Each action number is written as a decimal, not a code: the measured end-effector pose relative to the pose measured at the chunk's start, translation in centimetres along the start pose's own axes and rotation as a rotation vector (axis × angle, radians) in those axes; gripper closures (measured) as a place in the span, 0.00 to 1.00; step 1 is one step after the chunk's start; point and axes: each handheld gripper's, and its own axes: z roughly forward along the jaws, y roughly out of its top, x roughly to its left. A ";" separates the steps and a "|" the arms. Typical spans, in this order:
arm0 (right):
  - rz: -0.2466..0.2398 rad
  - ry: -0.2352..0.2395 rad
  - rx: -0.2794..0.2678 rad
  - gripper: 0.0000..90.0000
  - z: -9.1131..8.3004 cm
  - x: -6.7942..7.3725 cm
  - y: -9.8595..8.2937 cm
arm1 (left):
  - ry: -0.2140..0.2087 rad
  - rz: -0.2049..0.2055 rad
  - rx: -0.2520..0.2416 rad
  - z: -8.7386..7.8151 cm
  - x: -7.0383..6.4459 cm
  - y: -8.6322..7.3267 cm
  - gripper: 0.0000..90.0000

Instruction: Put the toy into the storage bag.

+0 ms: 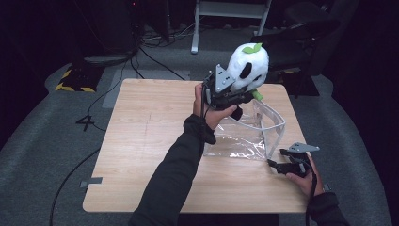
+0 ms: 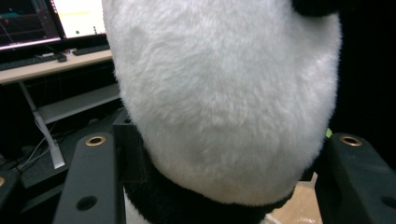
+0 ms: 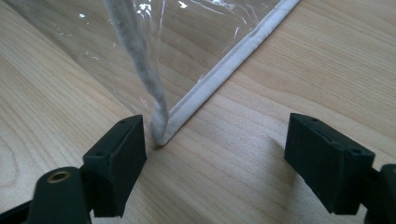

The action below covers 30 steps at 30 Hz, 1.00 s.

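High view: worktop evenly lit from overhead, the room around it falling off to near black. Soft shadow under the sleeve; white glare streaks on the clear plastic bag. Image slightly soft and grainy.

Left gripper view: white plush panda very close, fur bright and soft in focus; monitor behind blown out.

Right gripper view: wood grain sharp, jaws blurred, faint shadows beneath.

Dark long sleeves on both forearms; black left gripper with grey three-cornered plate; black right gripper, brass-ringed screw holes, cable trailing toward 6 o'clock
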 end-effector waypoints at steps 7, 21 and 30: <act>0.000 0.001 0.000 0.23 0.0 0.0 0.0 | -0.018 0.017 0.044 0.4 -0.2 -1.2 0.43; 0.000 0.000 0.000 0.23 0.0 0.0 0.0 | -0.037 -0.006 0.120 1.7 -0.5 -2.7 0.39; 0.000 0.000 0.000 0.23 0.0 0.0 0.0 | -0.038 -0.026 0.157 1.9 -0.3 -3.1 0.32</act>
